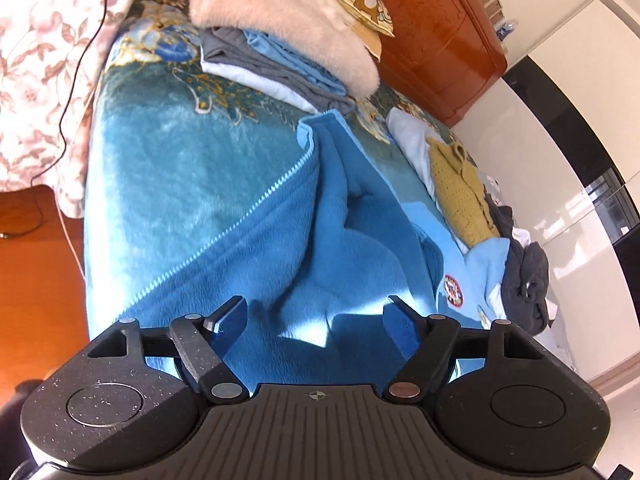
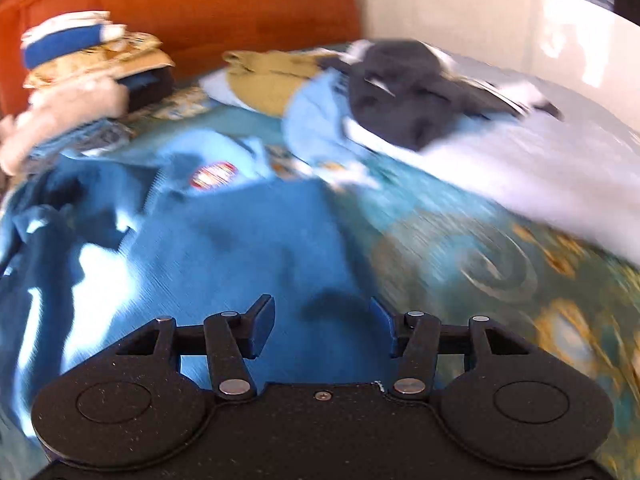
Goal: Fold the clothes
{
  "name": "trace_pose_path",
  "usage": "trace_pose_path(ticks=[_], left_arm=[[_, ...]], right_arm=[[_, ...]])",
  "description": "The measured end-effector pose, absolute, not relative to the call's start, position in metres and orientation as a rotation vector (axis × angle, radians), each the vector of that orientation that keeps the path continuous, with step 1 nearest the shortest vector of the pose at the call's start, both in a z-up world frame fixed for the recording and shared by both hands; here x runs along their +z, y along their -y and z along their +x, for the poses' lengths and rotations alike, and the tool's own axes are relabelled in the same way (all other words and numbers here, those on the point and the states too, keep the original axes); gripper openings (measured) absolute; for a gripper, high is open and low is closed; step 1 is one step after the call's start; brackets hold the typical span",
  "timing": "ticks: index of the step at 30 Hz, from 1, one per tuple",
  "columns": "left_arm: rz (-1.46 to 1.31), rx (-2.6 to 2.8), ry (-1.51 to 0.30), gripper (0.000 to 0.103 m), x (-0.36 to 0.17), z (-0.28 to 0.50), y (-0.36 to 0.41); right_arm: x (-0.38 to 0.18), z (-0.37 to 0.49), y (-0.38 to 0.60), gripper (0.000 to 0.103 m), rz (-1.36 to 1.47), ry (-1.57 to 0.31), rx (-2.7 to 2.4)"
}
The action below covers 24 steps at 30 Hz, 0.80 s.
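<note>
A blue fleece jacket (image 1: 304, 224) with a light blue zipper and a round red-and-white badge (image 1: 453, 292) lies spread on the bed. My left gripper (image 1: 316, 312) hovers open over its lower part, nothing between the fingers. In the right wrist view the same jacket (image 2: 248, 240) fills the lower left, its badge (image 2: 214, 175) further back. My right gripper (image 2: 322, 320) is open just above the jacket's fabric, holding nothing. That view is blurred by motion.
A teal floral blanket (image 1: 160, 152) covers the bed. A stack of folded clothes (image 1: 280, 48) sits by the wooden headboard (image 1: 440, 40). An unfolded heap with a yellow knit (image 1: 460, 188) and dark garments (image 2: 408, 88) lies along the far side. A floral quilt (image 1: 40, 60) is at left.
</note>
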<state>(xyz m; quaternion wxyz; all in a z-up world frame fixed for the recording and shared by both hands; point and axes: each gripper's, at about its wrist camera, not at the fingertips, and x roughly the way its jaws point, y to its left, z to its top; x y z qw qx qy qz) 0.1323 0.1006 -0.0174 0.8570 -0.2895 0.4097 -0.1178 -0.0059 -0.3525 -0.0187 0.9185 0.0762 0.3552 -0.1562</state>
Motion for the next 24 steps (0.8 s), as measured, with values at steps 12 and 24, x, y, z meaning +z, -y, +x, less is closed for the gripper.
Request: trace_pose_path(ticks=[12,24], left_arm=[[-0.571,-0.27,-0.871,0.076,-0.003,0.09,-0.09],[-0.559,-0.211,-0.884,0.079,-0.003,0.079,-0.098]], right_arm=[[-0.039,-0.038,0.374,0.027,0.383,-0.715,-0.358],[-0.05,-0.055,0.425,0.018,0.617,-0.659,-0.521]])
